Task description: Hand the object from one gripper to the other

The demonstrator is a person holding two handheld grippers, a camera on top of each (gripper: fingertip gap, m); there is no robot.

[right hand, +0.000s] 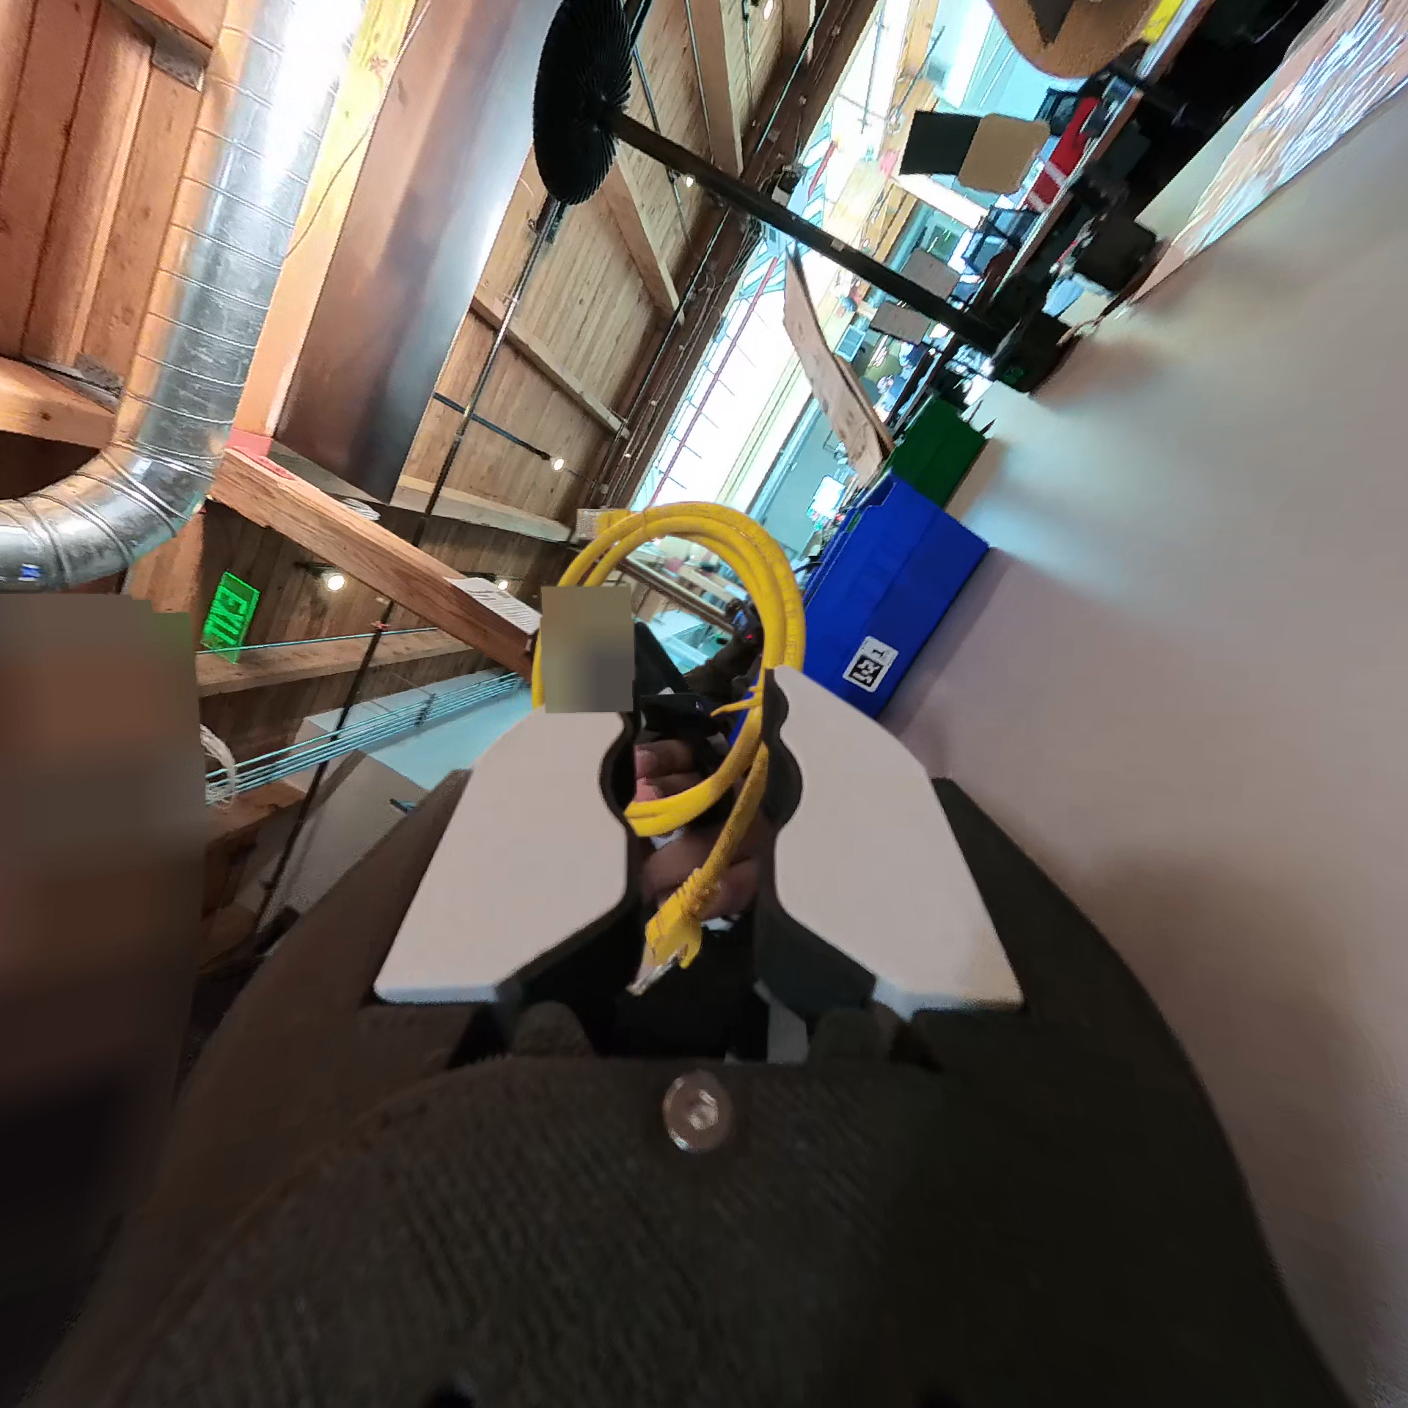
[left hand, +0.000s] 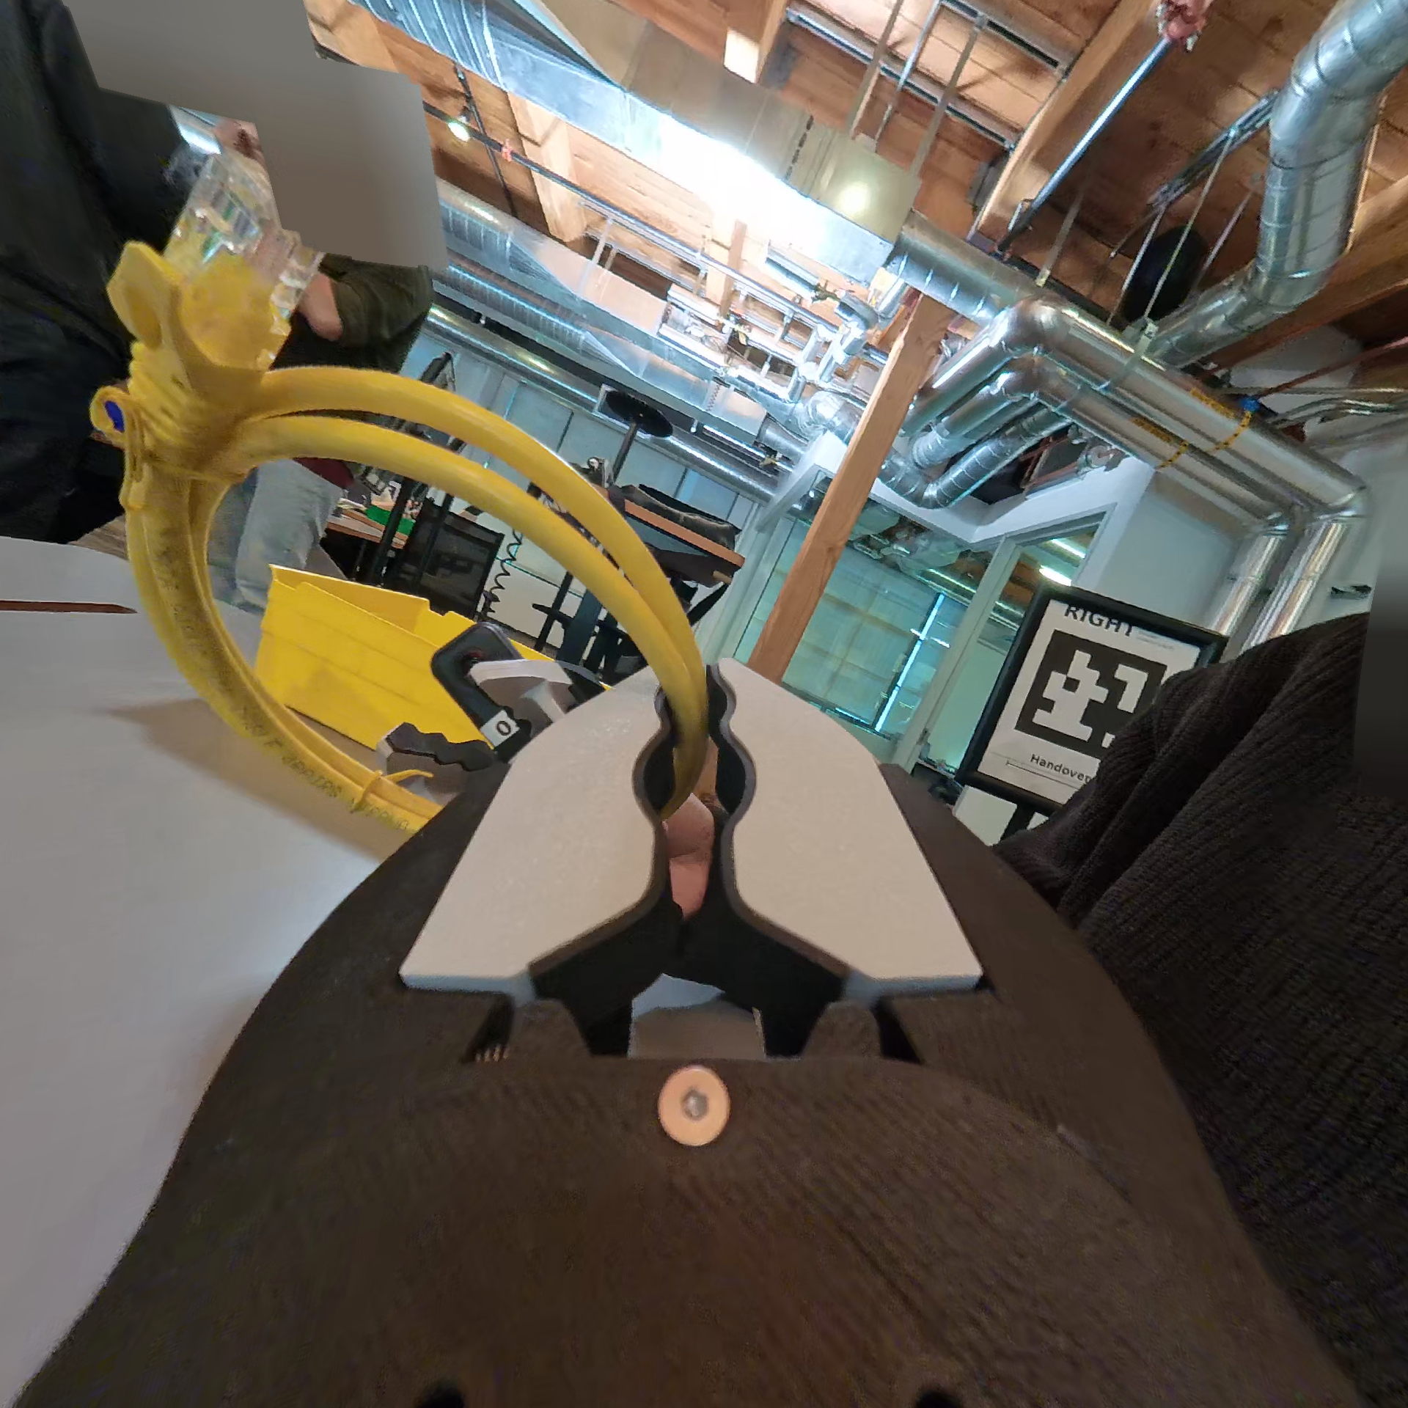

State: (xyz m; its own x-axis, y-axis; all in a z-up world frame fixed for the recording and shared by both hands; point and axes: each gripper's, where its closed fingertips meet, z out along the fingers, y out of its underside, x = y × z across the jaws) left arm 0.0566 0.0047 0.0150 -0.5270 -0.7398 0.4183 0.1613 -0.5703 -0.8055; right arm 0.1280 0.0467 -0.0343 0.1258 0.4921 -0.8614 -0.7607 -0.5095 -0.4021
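A coiled yellow network cable [left hand: 472,449], tied with yellow ties, has a clear plug [left hand: 228,221] at its top. My left gripper [left hand: 689,686] is shut on one side of the coil and holds it upright above the white table [left hand: 114,876]. In the right wrist view the cable [right hand: 785,602] runs between my right gripper's [right hand: 693,708] spread fingers, with a loose yellow plug end [right hand: 670,937] hanging deep between them. The fingers are apart and not pressing it. The right gripper also shows in the left wrist view [left hand: 472,708], at the coil's lower side.
A yellow bin [left hand: 343,640] stands on the table behind the coil. A blue bin [right hand: 891,594] and a green bin [right hand: 937,449] stand on the table [right hand: 1219,686]. A framed marker sign [left hand: 1089,678] is at right. A dark sleeve [left hand: 1257,914] is close by. People stand at the far left. My right fingertips sit around 10 cm from my left ones.
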